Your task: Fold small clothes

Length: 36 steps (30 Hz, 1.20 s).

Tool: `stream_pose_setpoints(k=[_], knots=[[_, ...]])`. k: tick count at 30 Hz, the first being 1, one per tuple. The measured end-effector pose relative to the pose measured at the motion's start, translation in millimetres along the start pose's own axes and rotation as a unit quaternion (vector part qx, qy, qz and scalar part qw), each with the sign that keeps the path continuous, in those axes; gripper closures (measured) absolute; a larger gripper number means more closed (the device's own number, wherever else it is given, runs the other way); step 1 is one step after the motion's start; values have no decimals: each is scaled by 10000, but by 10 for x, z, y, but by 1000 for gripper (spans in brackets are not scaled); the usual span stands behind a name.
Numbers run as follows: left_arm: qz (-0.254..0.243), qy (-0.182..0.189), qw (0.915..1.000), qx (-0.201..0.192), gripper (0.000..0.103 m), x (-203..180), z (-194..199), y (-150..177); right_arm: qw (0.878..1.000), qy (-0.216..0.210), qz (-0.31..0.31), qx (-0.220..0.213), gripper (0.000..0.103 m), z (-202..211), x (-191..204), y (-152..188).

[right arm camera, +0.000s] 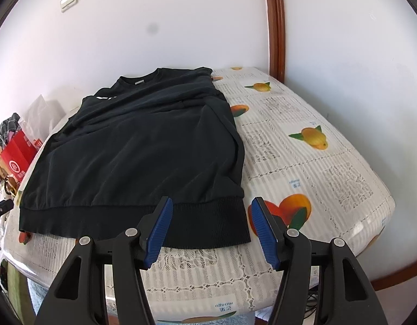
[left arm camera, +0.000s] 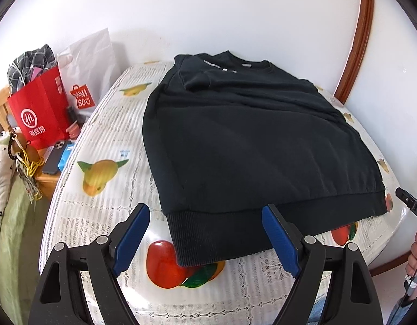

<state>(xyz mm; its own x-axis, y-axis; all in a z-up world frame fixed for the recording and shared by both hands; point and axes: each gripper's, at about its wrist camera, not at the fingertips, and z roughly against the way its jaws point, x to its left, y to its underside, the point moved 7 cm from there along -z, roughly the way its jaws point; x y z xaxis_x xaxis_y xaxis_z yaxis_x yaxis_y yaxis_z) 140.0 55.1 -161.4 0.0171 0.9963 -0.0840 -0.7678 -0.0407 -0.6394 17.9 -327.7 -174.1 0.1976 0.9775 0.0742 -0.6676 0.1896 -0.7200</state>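
A black sweatshirt (left arm camera: 235, 140) lies flat on the table with its sleeves folded in, ribbed hem toward me and collar at the far wall. It also shows in the right wrist view (right arm camera: 143, 151). My left gripper (left arm camera: 205, 214) is open and empty, hovering over the hem's near left corner. My right gripper (right arm camera: 211, 205) is open and empty, straddling the hem's near right corner. The tip of the right gripper (left arm camera: 410, 203) shows at the right edge of the left wrist view.
The table (right arm camera: 303, 168) has a white lace cloth with fruit prints. A red paper bag (left arm camera: 40, 113) and a white Miniso bag (left arm camera: 86, 75) stand on a wooden stand to the left, with a phone (left arm camera: 52, 157). A brown door frame (right arm camera: 274, 24) is behind.
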Motion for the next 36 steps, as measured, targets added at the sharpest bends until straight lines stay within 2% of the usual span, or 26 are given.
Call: stream_pose_setpoints(k=[7, 16, 25, 36], knots=[[-97, -1, 10000, -11, 19, -87, -30, 11, 9997, 44, -248, -23, 43, 46, -88, 21], [-214, -52, 9996, 193, 19, -222, -132, 57, 9996, 36, -254, -78, 43, 117, -105, 51], [-383, -161, 9991, -11, 19, -276, 81, -23, 9996, -20, -270, -123, 43, 176, -112, 57], [-408, -173, 9990, -26, 19, -258, 130, -28, 9998, -49, -121, -177, 43, 246, -28, 62]])
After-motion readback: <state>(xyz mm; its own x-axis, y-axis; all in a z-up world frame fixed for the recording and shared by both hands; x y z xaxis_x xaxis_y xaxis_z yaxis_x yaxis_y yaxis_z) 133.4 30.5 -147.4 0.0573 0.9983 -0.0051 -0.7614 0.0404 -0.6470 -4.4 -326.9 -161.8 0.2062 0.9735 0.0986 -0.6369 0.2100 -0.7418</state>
